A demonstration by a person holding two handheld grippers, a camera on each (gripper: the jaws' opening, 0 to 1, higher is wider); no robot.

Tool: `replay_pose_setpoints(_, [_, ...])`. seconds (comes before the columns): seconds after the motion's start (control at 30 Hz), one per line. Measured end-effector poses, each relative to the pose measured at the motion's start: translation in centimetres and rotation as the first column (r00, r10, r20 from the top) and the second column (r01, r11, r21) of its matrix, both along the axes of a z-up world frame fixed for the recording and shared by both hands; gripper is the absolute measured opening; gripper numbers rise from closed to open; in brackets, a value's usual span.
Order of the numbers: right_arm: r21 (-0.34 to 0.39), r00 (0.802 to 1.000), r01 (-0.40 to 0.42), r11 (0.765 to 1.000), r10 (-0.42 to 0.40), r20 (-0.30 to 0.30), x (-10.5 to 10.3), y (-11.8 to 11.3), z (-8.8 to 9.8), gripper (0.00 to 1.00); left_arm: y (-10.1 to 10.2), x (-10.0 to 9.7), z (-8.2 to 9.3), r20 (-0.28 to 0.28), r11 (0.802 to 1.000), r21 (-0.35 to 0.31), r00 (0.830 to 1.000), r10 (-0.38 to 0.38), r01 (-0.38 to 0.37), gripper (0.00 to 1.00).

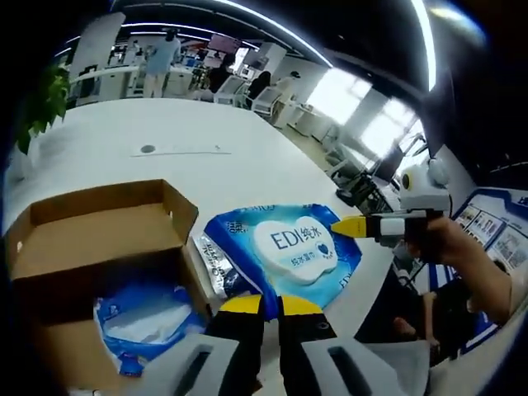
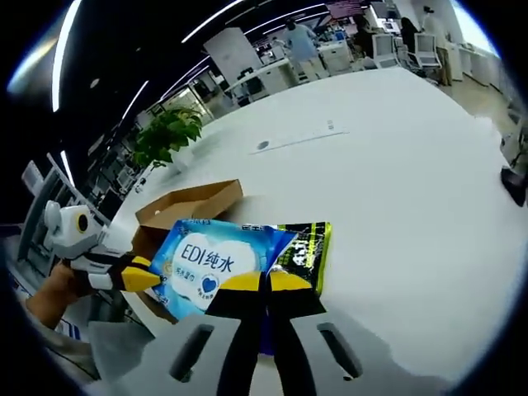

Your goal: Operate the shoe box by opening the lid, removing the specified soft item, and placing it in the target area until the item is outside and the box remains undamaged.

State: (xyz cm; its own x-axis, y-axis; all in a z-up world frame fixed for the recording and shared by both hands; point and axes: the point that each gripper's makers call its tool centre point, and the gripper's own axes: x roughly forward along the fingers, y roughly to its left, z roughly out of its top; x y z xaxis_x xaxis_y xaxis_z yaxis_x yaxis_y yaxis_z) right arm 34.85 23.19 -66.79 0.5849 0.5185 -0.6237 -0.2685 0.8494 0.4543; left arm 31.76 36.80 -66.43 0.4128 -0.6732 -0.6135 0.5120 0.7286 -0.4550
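I judge the job mostly done: the shoe box stands open at my left, and the blue wipes pack is out, held above the white table. Setting it down remains. My left gripper is clamped on its near edge; my right gripper likewise. Another blue pack lies inside the box.

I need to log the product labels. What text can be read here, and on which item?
"EDI纯水": white label on the blue wipes pack, also seen in the right gripper view.
Small line beneath it: too small to read.
Print on the black and green packet: blurred, unreadable.
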Motion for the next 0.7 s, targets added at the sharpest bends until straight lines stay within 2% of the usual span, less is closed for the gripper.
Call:
replay_pose_setpoints(0.37, [-0.029,1.0,-0.013,1.0,0.012,-0.021,2.2,-0.5,-2.3,0.0,-0.7,2.2,-1.7,-0.026,0.999,0.039,1.0,-0.011,0.012,0.05])
replay_pose_setpoints(0.7, [-0.049,0.999,-0.022,0.999,0.021,-0.031,4.9,-0.5,-5.2,0.0,-1.0,4.4,-3.5,-0.022,0.991,0.13,0.999,-0.031,0.034,0.05])
